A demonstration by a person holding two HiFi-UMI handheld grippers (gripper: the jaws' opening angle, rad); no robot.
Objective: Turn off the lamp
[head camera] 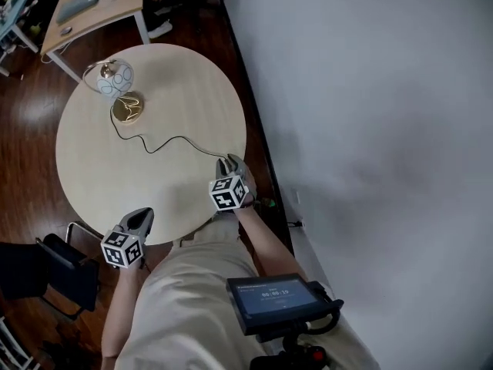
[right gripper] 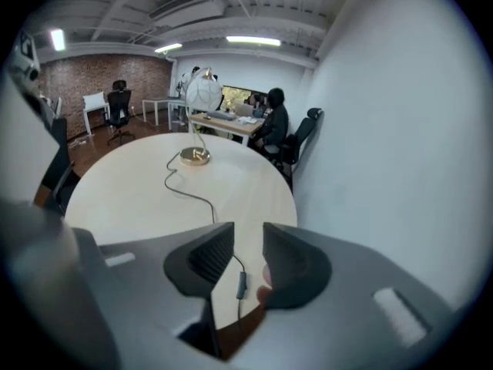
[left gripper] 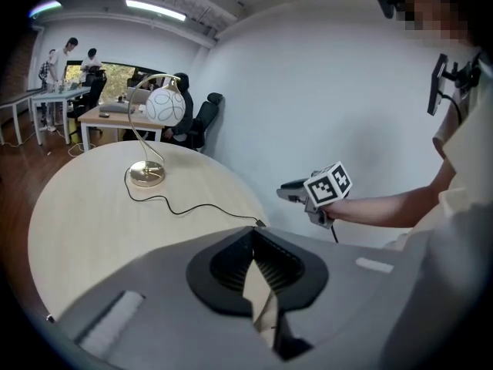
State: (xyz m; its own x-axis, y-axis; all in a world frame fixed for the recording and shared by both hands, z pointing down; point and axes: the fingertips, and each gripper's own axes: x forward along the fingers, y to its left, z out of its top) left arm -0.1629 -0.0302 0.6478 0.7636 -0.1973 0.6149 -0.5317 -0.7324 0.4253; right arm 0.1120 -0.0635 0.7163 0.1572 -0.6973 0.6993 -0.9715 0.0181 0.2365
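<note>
Beyond right gripper [right gripper: 248, 233], switch [right gripper: 241, 284]; hidden from head view

One lamp [head camera: 115, 78], one cord [head camera: 173, 139], one round table [head camera: 173, 91], and two grippers: left gripper [head camera: 140, 214], right gripper [head camera: 229, 160].

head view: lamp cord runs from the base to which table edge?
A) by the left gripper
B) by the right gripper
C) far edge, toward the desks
B: the cord snakes from the lamp base across the table to the edge at the right gripper.
</note>
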